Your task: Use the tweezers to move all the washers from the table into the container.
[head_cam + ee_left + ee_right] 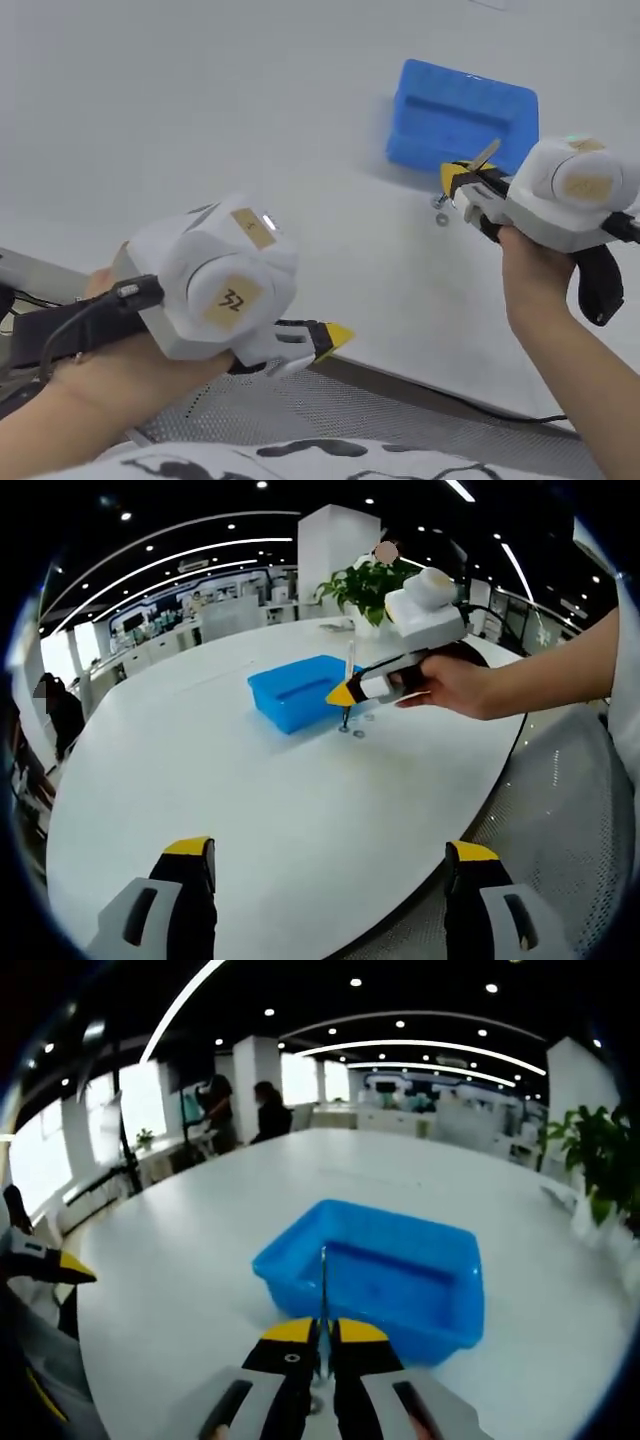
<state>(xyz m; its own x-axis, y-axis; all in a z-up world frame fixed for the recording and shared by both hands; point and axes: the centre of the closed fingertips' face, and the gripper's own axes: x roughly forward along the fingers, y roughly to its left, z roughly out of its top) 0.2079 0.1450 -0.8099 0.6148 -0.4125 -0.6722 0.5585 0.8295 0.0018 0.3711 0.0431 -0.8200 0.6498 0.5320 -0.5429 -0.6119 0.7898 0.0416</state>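
The right gripper [322,1332] has its jaws pressed together on the tweezers [323,1285], a thin metal strip pinched between the yellow tips. This is the working side: the person holds it low and close to the blue container [465,112], prob. so each carry is short. In the left gripper view the tweezers' lower end seems to point down at the washers [351,731]. I cannot tell if it touches one.

The left gripper [330,852] hangs at the near edge of the table [200,120], well apart from the work. Its jaws are spread wide and hold nothing. I think it only waits, out of the way.

The washers lie on the table just beside the container's near wall, under the right gripper's tip.

Count:
- Containers: 1.
- Tweezers: 1 pair.
- Grippers: 2.
- Washers: 2 are clear in the head view, and maybe a 3rd in the left gripper view. They are too small to be sure.

The inside of the container looks bare in the right gripper view, so the task is prob. near its start.
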